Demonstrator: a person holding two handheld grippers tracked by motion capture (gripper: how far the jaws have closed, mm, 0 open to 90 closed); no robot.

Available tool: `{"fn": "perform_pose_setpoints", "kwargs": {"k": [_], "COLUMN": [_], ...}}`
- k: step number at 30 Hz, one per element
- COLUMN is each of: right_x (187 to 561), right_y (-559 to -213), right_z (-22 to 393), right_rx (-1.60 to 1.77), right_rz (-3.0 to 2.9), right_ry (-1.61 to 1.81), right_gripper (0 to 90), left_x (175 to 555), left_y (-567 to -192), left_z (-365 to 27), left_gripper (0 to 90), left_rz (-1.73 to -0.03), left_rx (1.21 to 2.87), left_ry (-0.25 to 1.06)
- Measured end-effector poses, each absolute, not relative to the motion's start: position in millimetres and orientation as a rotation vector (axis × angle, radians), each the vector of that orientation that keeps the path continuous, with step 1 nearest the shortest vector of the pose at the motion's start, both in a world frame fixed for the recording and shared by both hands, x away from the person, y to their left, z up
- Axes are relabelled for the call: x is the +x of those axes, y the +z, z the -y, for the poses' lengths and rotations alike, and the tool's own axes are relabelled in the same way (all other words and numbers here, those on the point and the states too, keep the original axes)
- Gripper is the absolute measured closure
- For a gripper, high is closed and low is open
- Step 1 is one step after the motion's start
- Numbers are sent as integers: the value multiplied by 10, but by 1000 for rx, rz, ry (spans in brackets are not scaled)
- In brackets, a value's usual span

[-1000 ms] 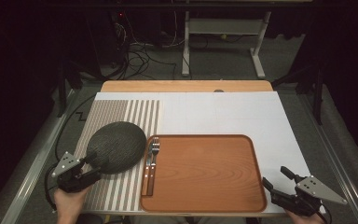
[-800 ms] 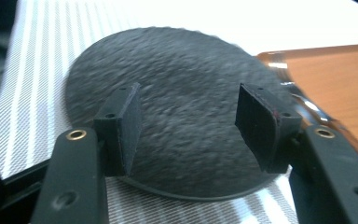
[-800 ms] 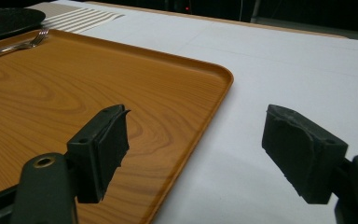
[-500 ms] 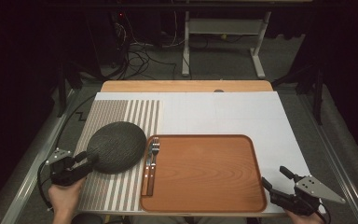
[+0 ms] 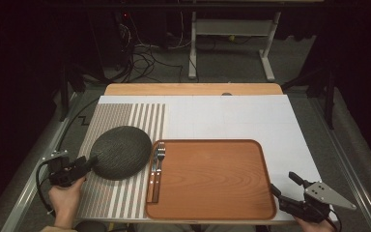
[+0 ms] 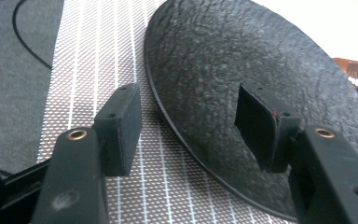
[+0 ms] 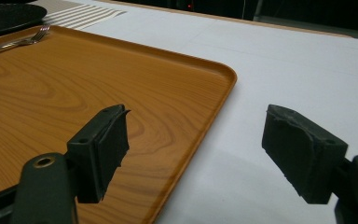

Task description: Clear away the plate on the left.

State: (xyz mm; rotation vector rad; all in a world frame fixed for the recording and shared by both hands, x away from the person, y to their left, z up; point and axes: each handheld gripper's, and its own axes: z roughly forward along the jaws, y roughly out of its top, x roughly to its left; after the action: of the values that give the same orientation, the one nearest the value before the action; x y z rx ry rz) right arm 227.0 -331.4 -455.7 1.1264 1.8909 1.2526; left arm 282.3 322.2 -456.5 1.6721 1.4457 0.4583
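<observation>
White table, striped placemat. Left gripper spread, its jaws straddling the dark plate rim, apparently not pinching. Right gripper spread, empty, at the wooden tray corner.

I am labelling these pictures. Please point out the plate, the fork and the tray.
plate (image 5: pixel 121 151): high view, middle of its dark top.
fork (image 5: pixel 160 152): high view, its prongs.
tray (image 5: pixel 212 181): high view, bare wooden floor.

No legible text, label, brand or number on anything.
</observation>
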Motion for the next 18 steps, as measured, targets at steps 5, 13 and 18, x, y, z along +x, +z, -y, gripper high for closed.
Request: {"fn": "perform_pose_setpoints", "kwargs": {"k": [5, 13, 18], "right_x": [2272, 2281, 2285], "right_y": [-4559, -4562, -4563], "right_z": [3301, 3298, 3298], "right_rx": [1124, 1123, 1122], "right_rz": [-1897, -1902, -1904], "right_ry": [1251, 1248, 1245], "right_gripper": [230, 230, 230], "left_x": [2888, 3008, 3088], "left_y": [-4587, -4670, -4728], "left_z": [-3318, -3437, -3497], "left_gripper": [393, 395, 397], "left_rz": [-1506, -1577, -1615], "left_rx": [1636, 1589, 1559], "left_ry": [410, 344, 293]}}
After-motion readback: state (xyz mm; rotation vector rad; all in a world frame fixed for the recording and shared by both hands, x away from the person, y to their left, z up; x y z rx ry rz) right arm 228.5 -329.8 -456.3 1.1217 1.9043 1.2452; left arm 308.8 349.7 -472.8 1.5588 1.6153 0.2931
